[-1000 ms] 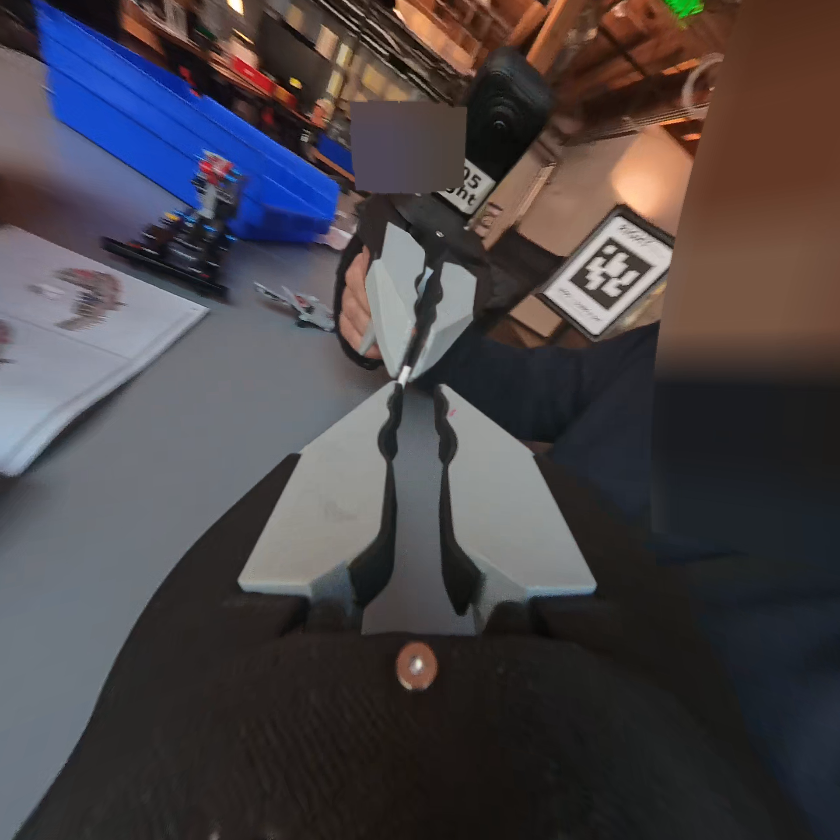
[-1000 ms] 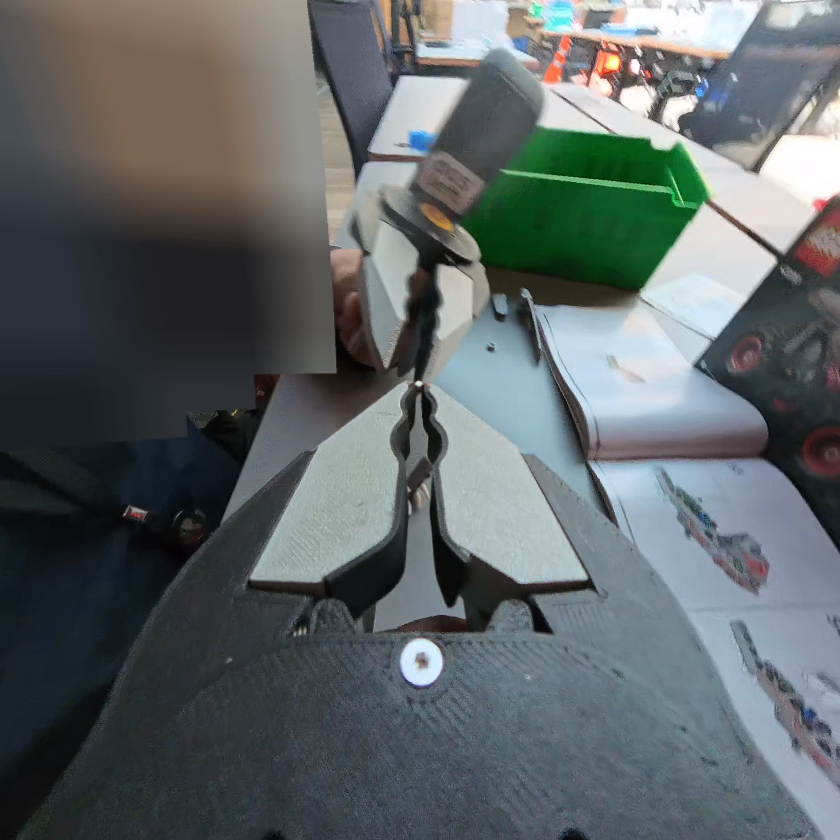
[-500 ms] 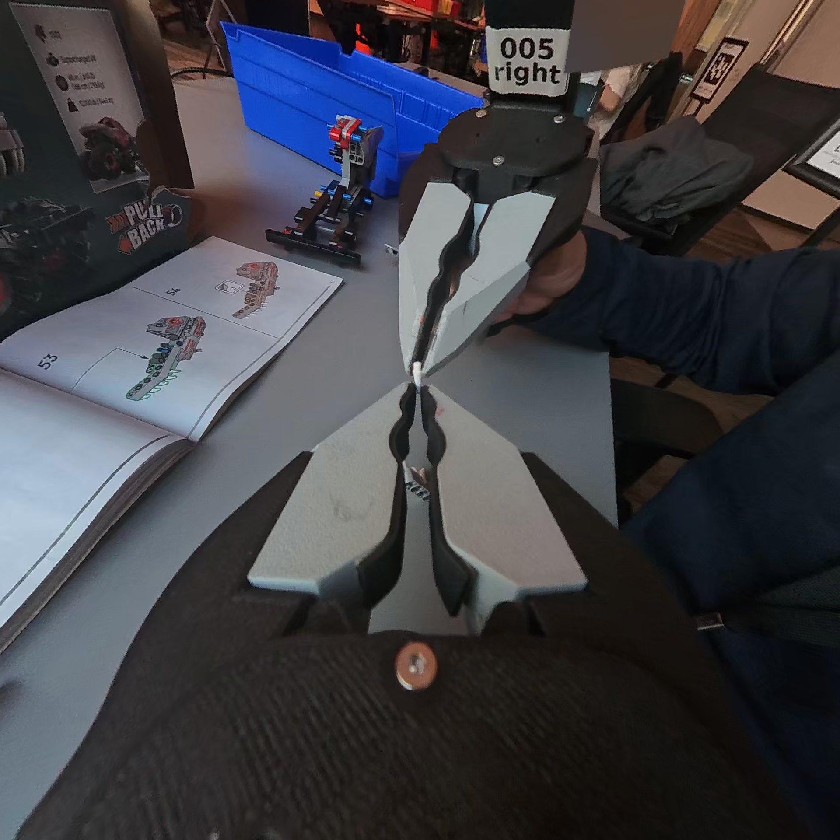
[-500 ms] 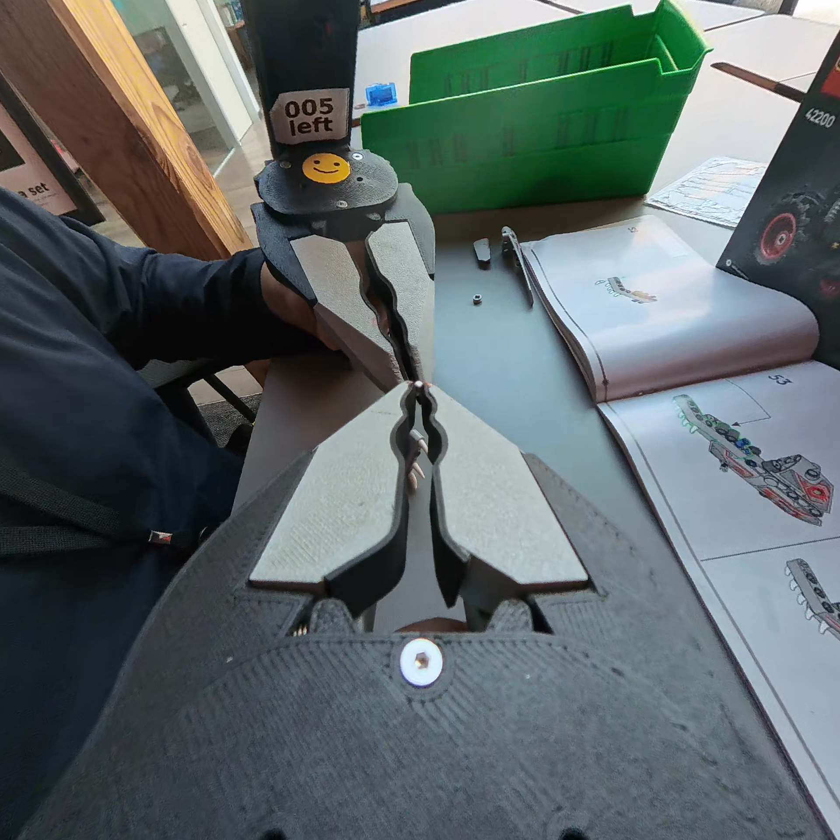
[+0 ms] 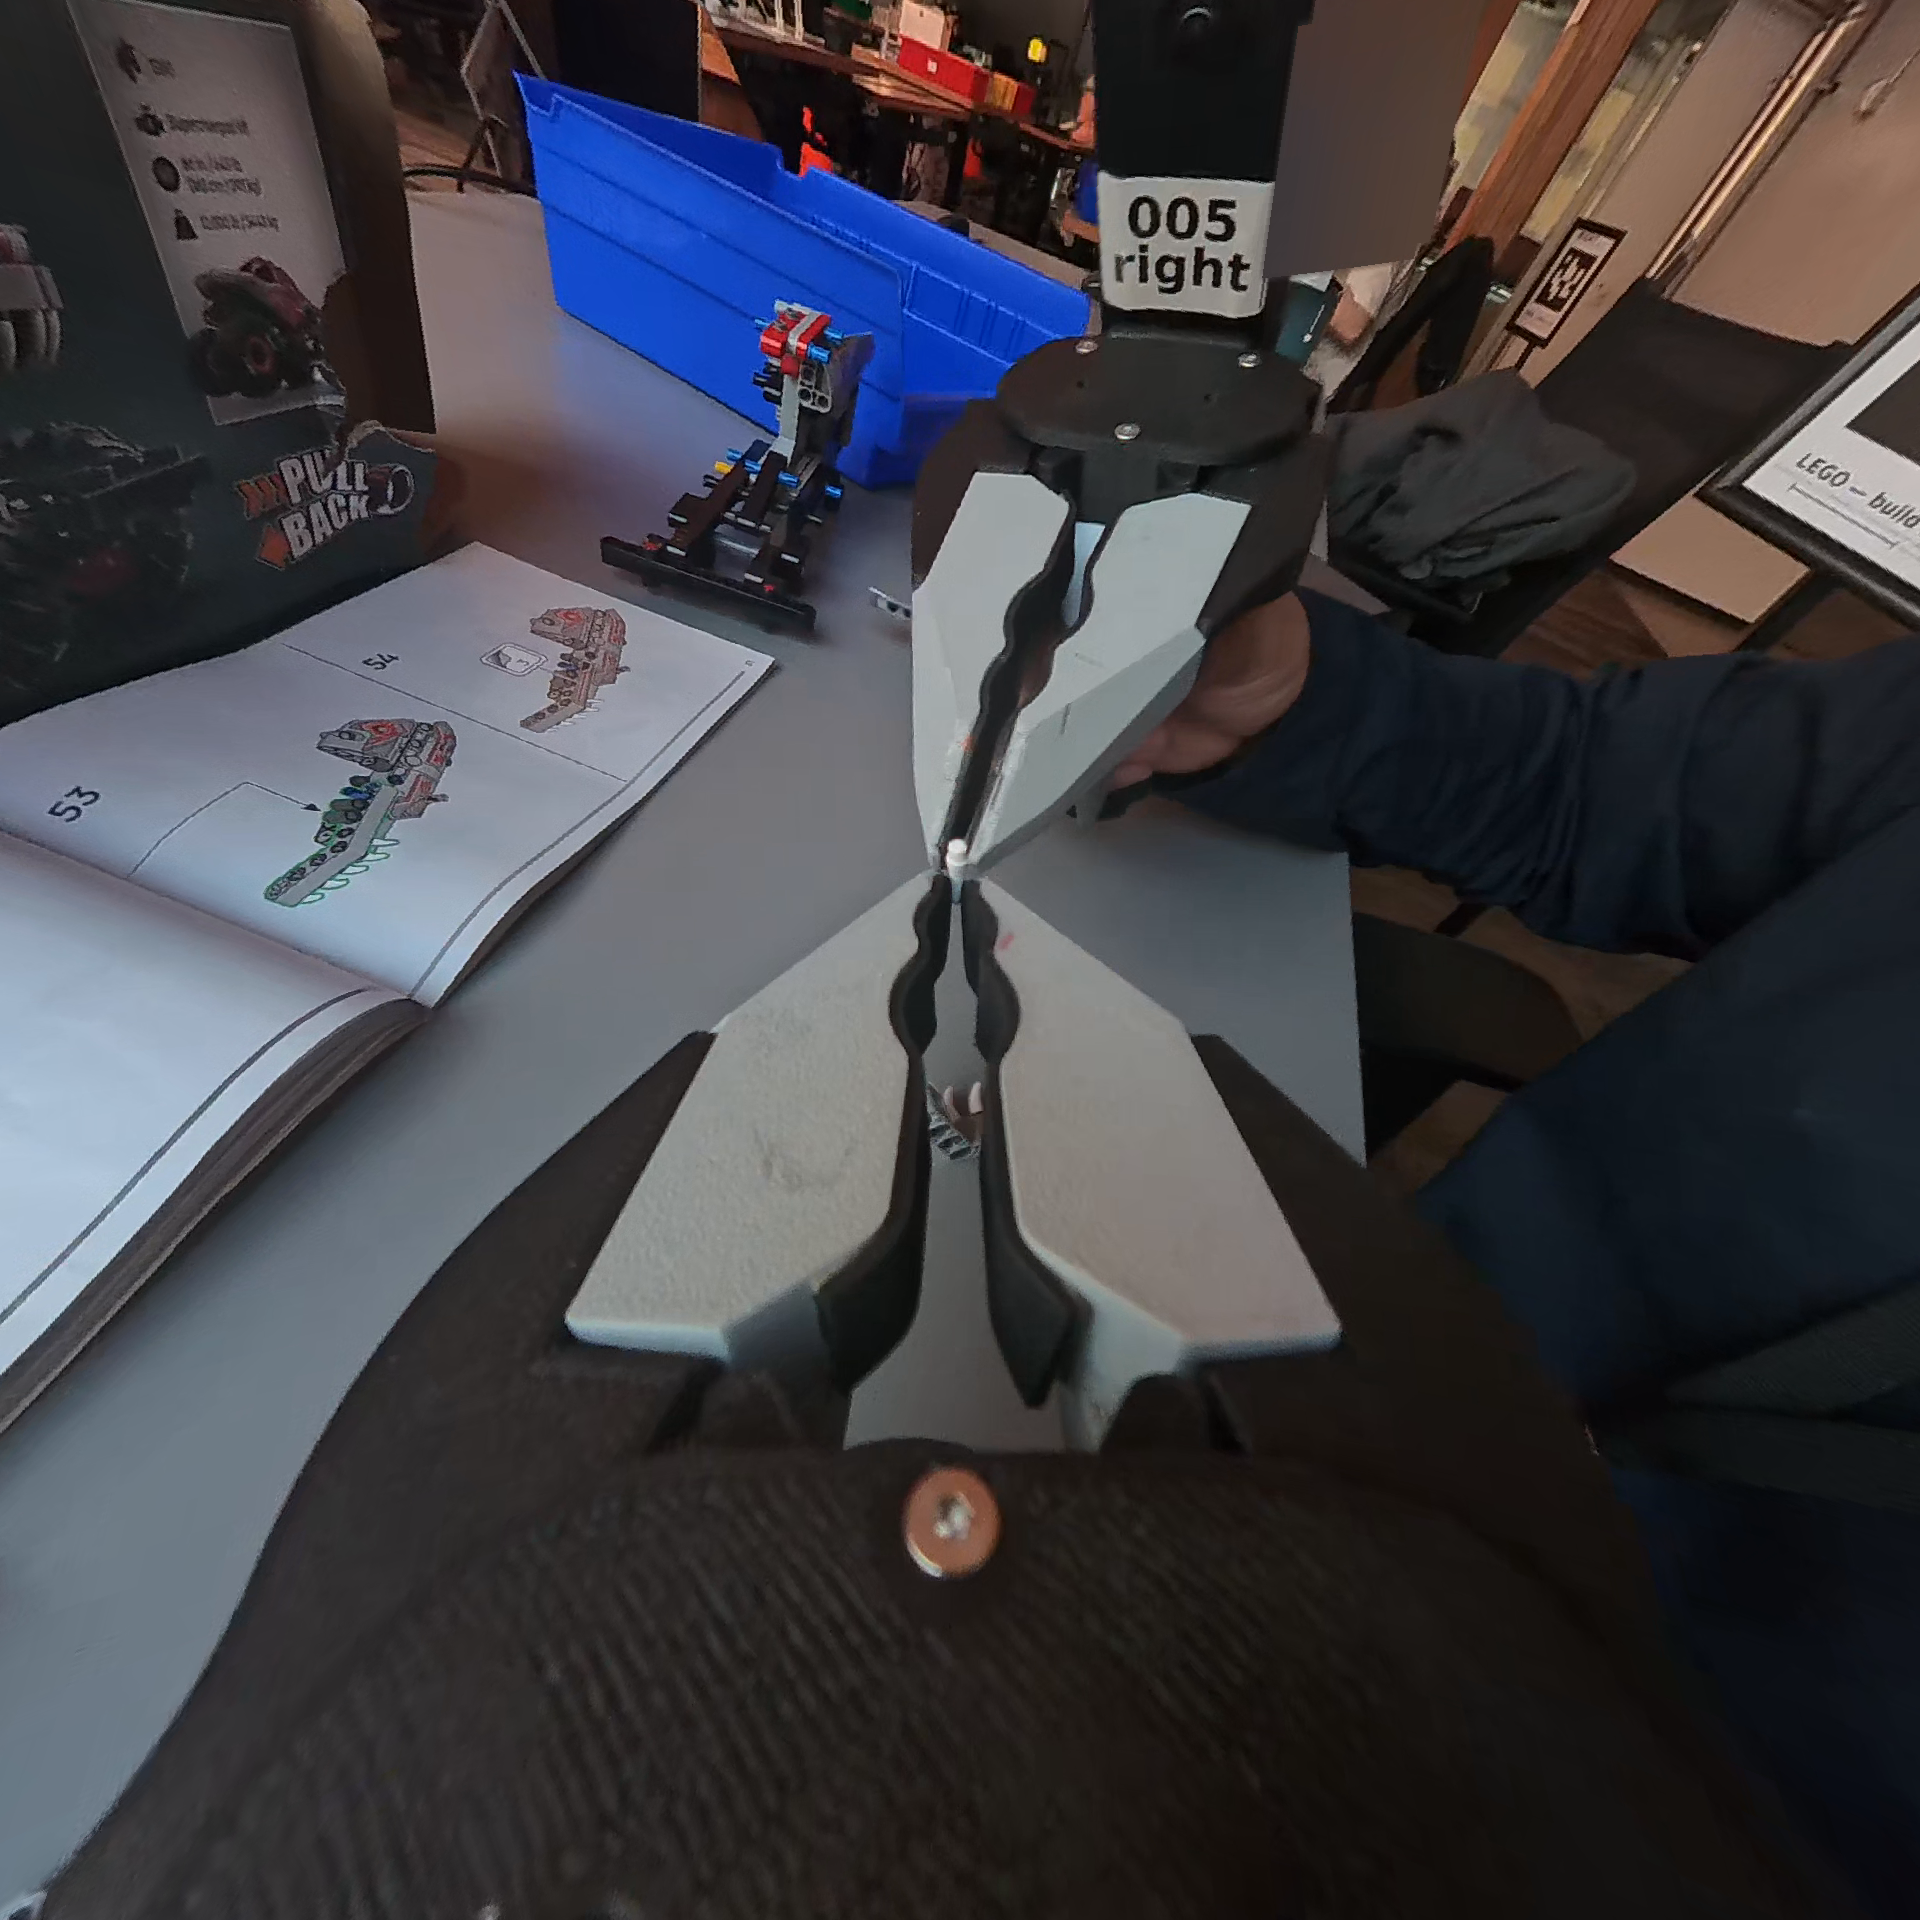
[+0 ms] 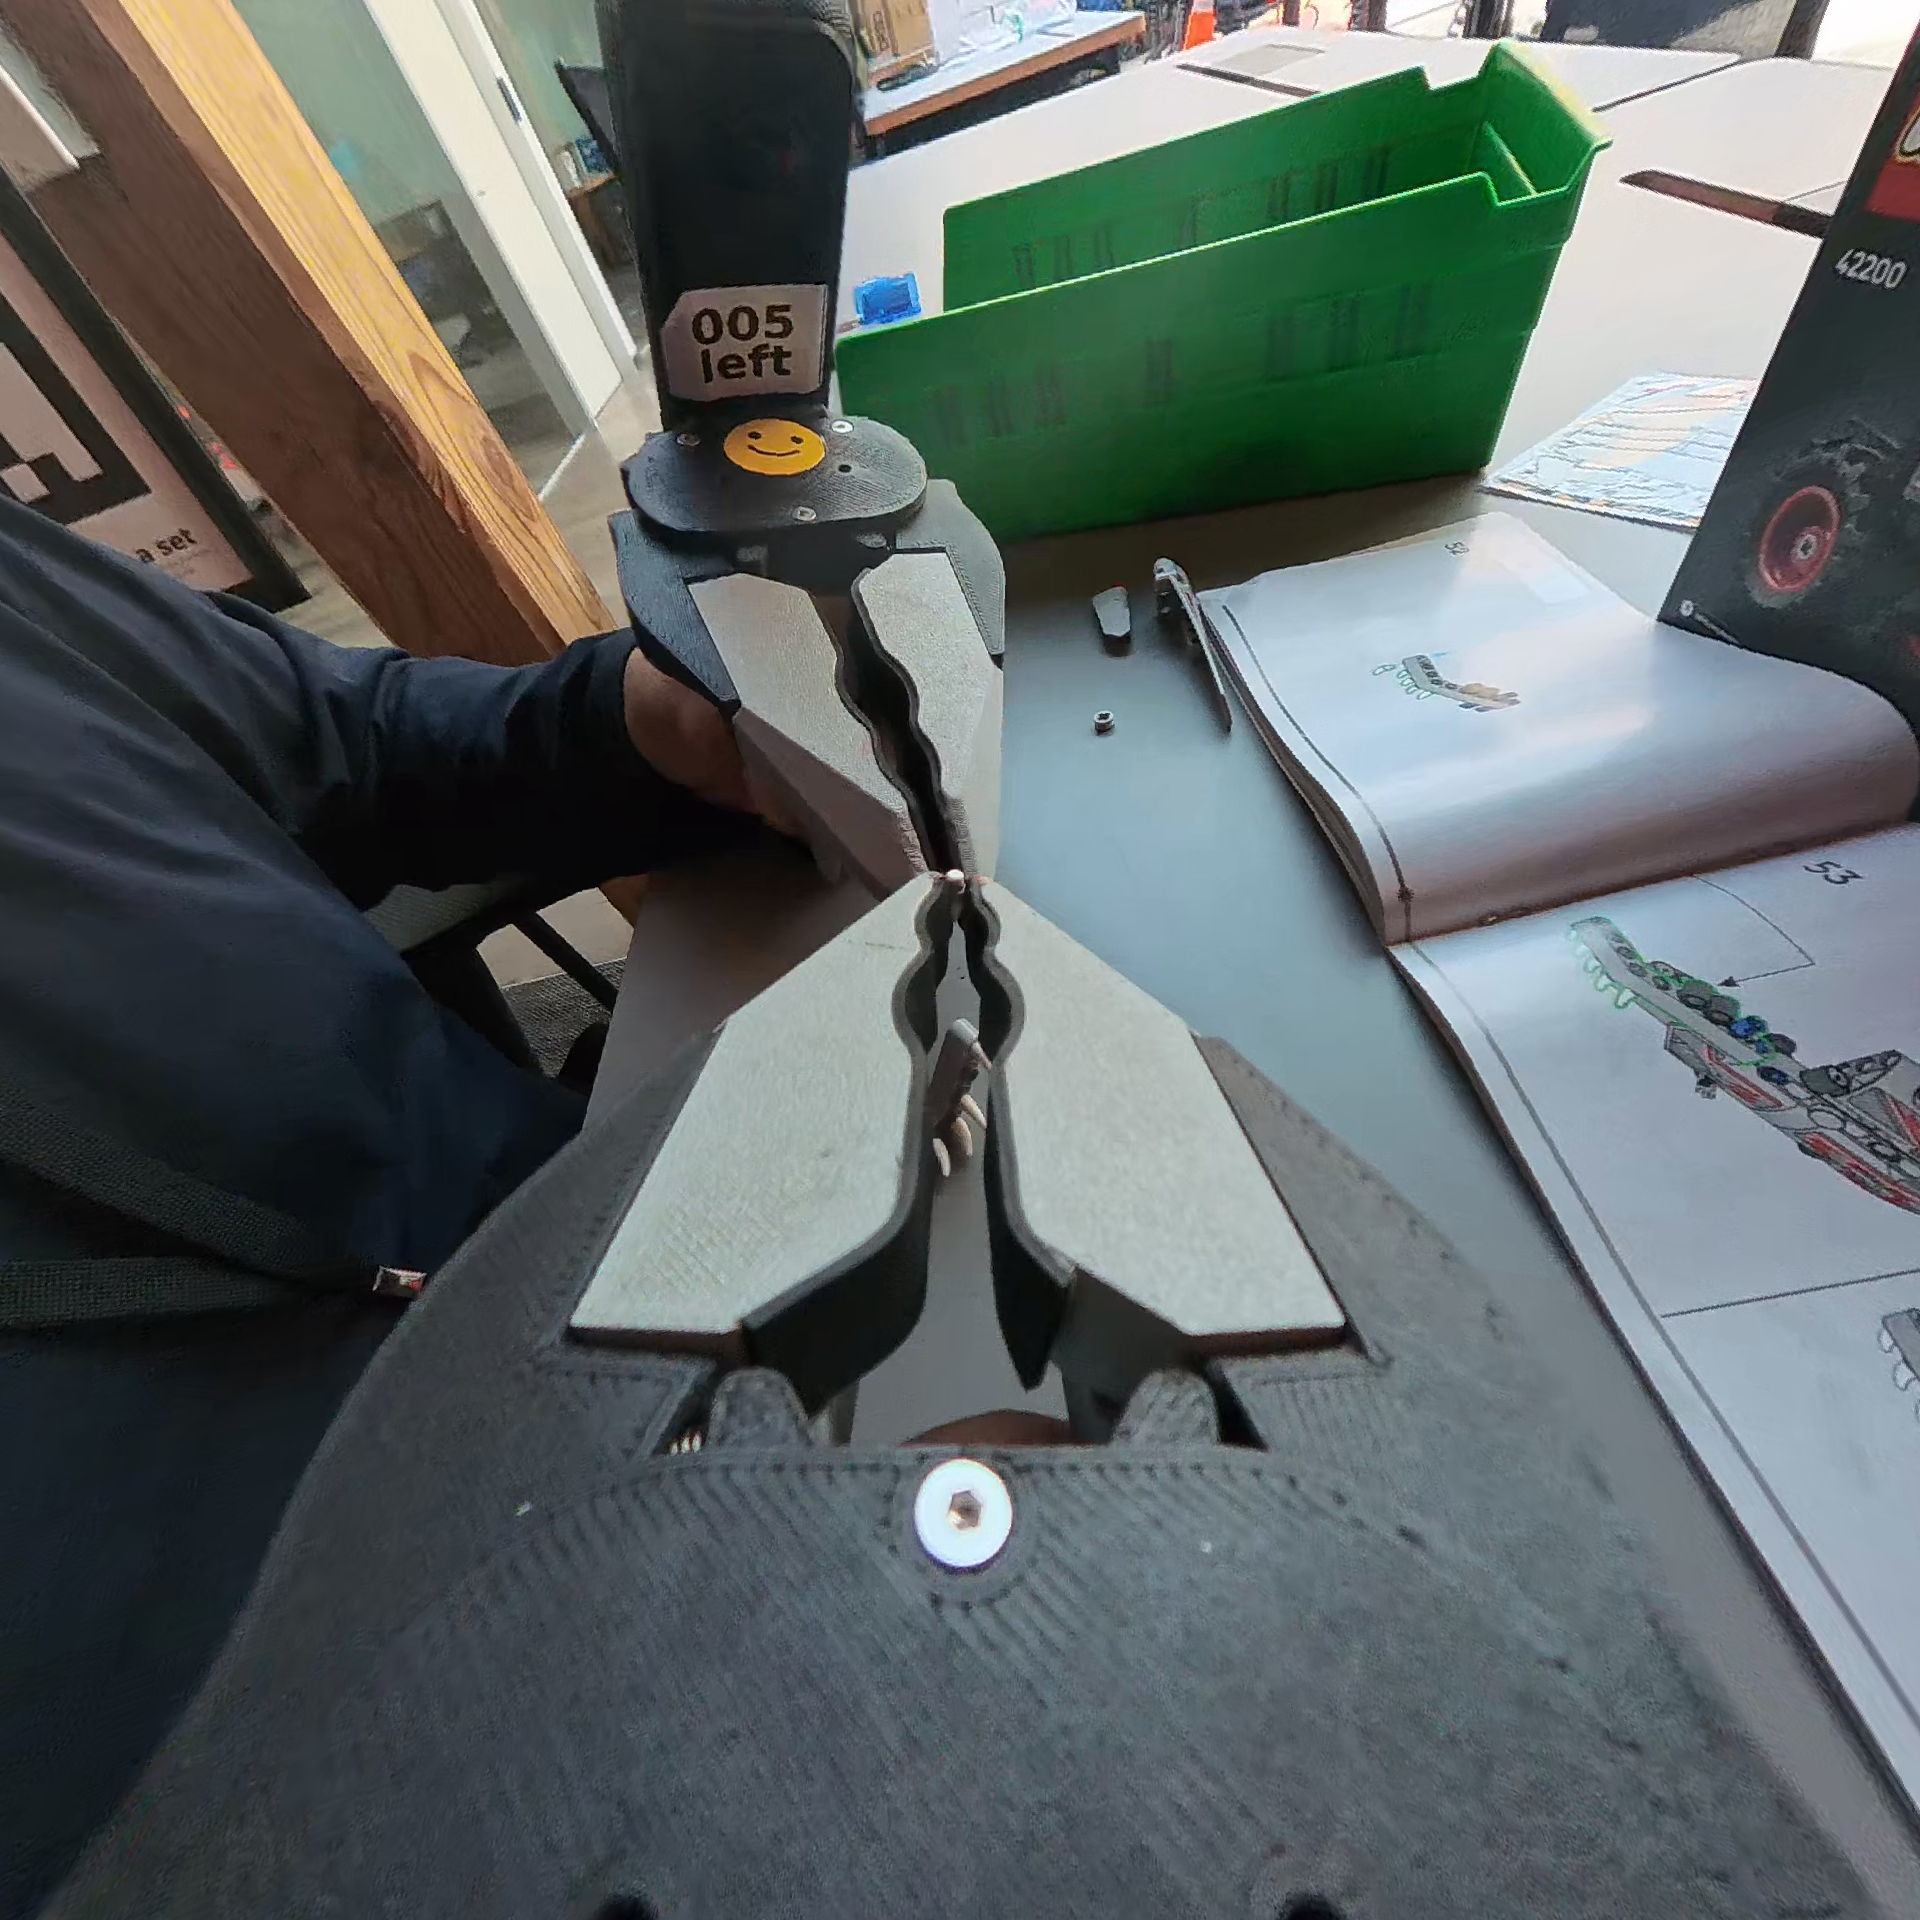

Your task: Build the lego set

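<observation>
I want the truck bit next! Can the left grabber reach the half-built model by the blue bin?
Probably yes, but not yet: the left gripper and right gripper both seem to pinch a small white piece. The grey table toward the model looks bare.

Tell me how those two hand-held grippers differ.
The left hand-held gripper bears a yellow smiley sticker; the right hand-held gripper has none. A green bin stands behind the left one, a blue bin behind the right. Both have grey fingers, closed, meeting tip to tip at a small white piece.
</observation>
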Demonstrator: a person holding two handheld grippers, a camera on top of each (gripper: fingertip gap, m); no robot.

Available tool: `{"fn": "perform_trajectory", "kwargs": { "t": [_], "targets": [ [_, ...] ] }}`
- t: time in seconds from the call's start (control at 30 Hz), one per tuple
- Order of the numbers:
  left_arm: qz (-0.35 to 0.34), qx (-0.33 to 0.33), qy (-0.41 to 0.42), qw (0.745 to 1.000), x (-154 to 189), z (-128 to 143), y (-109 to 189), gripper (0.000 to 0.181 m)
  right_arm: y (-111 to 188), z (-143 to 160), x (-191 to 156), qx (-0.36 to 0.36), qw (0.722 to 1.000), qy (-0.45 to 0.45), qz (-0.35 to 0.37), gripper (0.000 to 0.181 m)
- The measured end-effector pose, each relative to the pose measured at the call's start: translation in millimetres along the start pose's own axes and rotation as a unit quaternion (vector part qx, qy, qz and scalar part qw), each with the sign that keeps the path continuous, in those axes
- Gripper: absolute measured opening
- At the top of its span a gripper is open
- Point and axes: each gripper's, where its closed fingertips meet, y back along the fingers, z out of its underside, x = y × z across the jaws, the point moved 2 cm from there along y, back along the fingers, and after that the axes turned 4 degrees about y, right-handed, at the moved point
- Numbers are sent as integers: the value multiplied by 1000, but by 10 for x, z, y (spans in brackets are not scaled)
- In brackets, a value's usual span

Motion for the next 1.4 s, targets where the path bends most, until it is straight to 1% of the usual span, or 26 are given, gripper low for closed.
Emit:
{"fn": "perform_trajectory", "kwargs": {
  "t": [0.07,0.17,0.33,0.57,0.67,0.93,0.97,1.07,1.23,1.3,1.4],
  "targets": [
    [-4,-2,-4,1000,-6,5,-2,0,-5,-1,4,4,1000,-6,-2,0],
    [7,6,11,1000,-4,-12,12,0,-8,-19,2,13,1000,-17,-9,0],
    [12,4,18,1000,-1,6,10,0,-15,-4,-4,10,1000,-21,-12,0],
    [18,21,24,999,5,-46,35,0,4,-55,-2,32,998,-50,-29,0],
    [10,30,17,999,-4,-70,53,0,22,-46,2,29,998,-40,-25,0],
    [10,18,24,1000,-10,-35,32,0,-1,-27,15,27,999,-35,-21,0],
    [12,16,24,1000,-5,-30,29,0,-6,-24,19,25,999,-33,-18,3],
    [9,8,24,1000,-5,-7,16,0,-11,-9,2,19,1000,-15,-16,0],
    [23,6,42,999,-1,12,13,0,-21,10,-9,2,1000,19,0,0],
    [27,1,56,998,-27,38,16,0,-28,43,12,-14,1000,23,10,0],
    [-1,-5,32,999,-84,57,55,0,-21,146,64,-54,997,39,32,0]
  ]
}}
